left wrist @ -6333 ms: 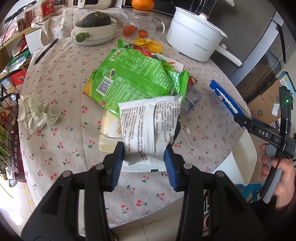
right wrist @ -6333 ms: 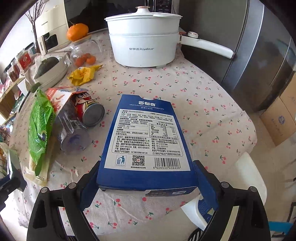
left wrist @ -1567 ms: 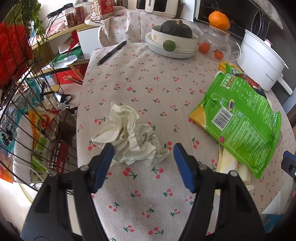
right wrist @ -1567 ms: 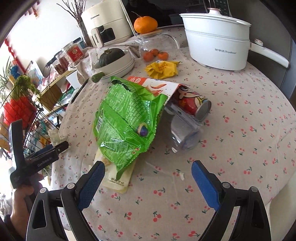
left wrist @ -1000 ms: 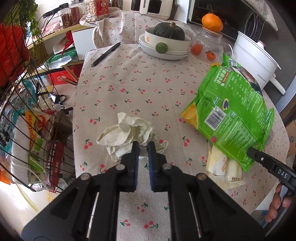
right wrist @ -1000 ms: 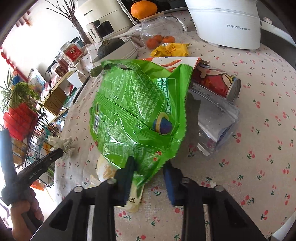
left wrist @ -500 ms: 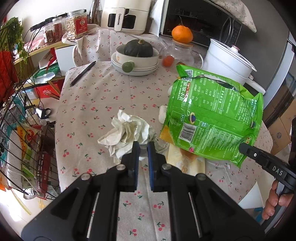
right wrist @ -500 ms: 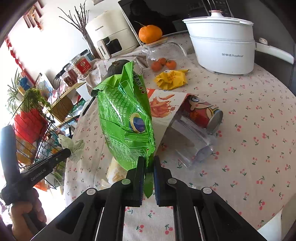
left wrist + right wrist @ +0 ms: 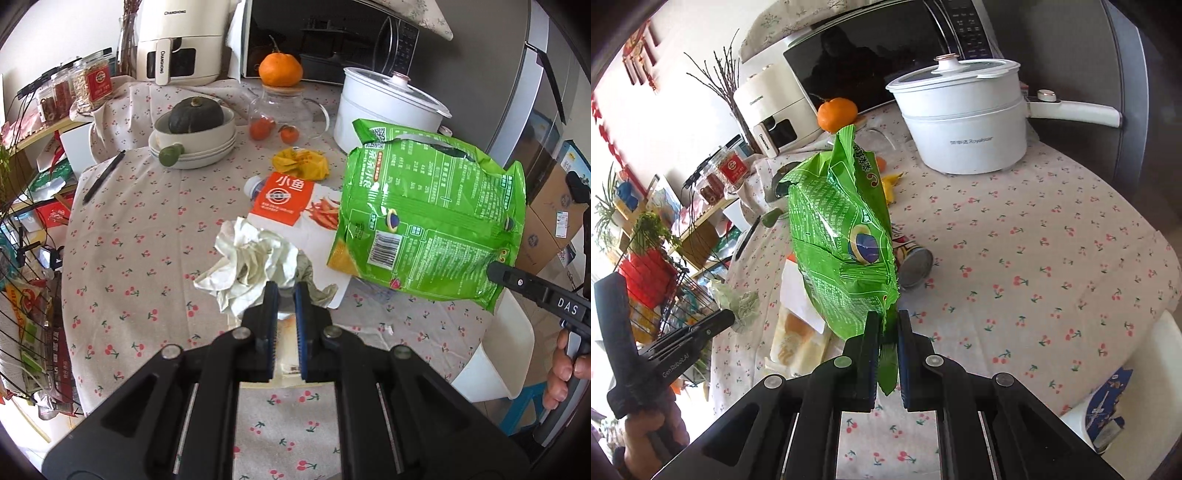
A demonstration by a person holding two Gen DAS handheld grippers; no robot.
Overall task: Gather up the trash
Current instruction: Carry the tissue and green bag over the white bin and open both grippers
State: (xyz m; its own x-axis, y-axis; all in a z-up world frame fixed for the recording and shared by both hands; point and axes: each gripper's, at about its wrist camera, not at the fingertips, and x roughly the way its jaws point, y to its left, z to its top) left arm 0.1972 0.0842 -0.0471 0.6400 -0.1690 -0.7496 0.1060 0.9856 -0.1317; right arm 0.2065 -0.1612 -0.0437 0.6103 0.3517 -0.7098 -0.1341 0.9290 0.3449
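My left gripper (image 9: 284, 291) is shut on a crumpled whitish tissue (image 9: 255, 262), held a little above the cherry-print tablecloth. In the right wrist view that tissue (image 9: 738, 301) hangs at the tip of the left gripper (image 9: 727, 315). My right gripper (image 9: 885, 321) is shut on the lower corner of a large green snack bag (image 9: 842, 243), which stands up lifted off the table. From the left wrist view the green bag (image 9: 428, 221) hangs in the air at the right, with the right gripper (image 9: 495, 273) pinching its corner.
On the table (image 9: 147, 229) lie an orange-and-white packet (image 9: 291, 203), a yellow wrapper (image 9: 301, 166), a tipped can (image 9: 914, 264), a pale wrapper (image 9: 798, 341), a bowl with a squash (image 9: 194, 129), a glass pot (image 9: 284, 118) and a white cooker (image 9: 964, 125). A white bin (image 9: 1126, 391) stands at the right edge.
Both grippers have risen with their loads. The green bag has swung up clear of the table, uncovering the orange-and-white packet; the tissue has been carried toward the table's middle.
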